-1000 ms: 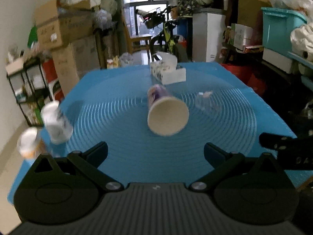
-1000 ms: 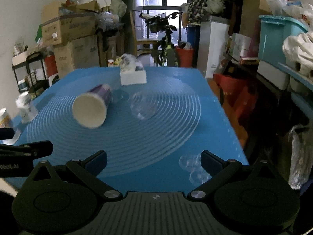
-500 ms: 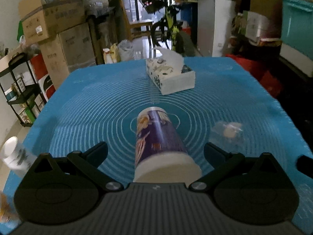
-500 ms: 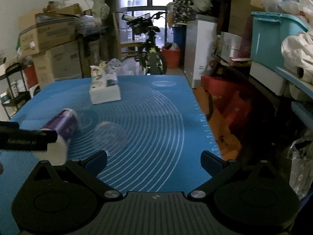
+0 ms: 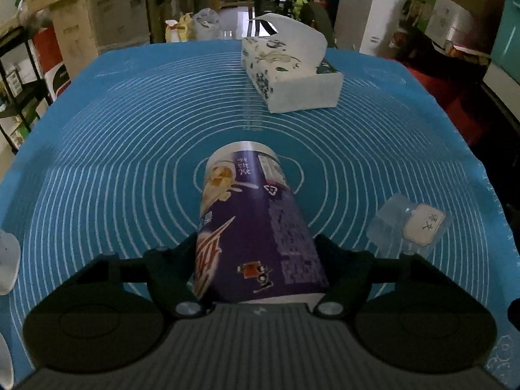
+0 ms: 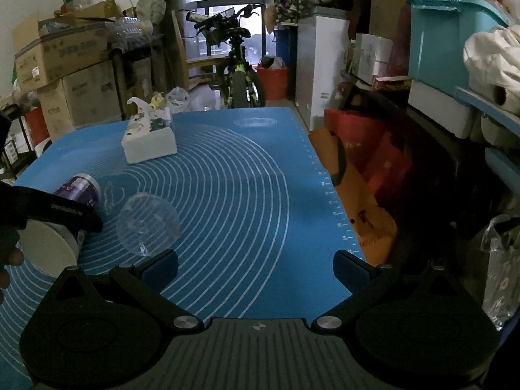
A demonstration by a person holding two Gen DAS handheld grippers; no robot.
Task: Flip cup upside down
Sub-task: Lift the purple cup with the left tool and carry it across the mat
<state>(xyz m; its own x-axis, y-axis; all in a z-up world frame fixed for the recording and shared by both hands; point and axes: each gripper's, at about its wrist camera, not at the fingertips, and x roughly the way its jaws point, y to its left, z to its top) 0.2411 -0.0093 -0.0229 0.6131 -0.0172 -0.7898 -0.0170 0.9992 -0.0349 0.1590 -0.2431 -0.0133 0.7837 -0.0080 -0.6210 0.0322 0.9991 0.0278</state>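
A purple paper cup (image 5: 250, 224) lies on its side on the blue mat (image 5: 123, 149), base pointing away, rim toward the camera. My left gripper (image 5: 256, 253) has its two fingers pressed against the cup's sides near the rim. In the right wrist view the same cup (image 6: 65, 217) lies at the left with the left gripper's black finger (image 6: 61, 211) across it. My right gripper (image 6: 255, 261) is open and empty over the mat's near right part.
A tissue box (image 5: 289, 74) stands at the back of the mat. A clear plastic cup (image 6: 146, 224) lies on its side just right of the paper cup; it also shows in the left wrist view (image 5: 409, 227). White bottles (image 5: 6, 266) sit at the mat's left edge. Clutter surrounds the table.
My left gripper has moved in onto the lying cup and closed its fingers on its sides. My right gripper has shifted slightly and stays open.
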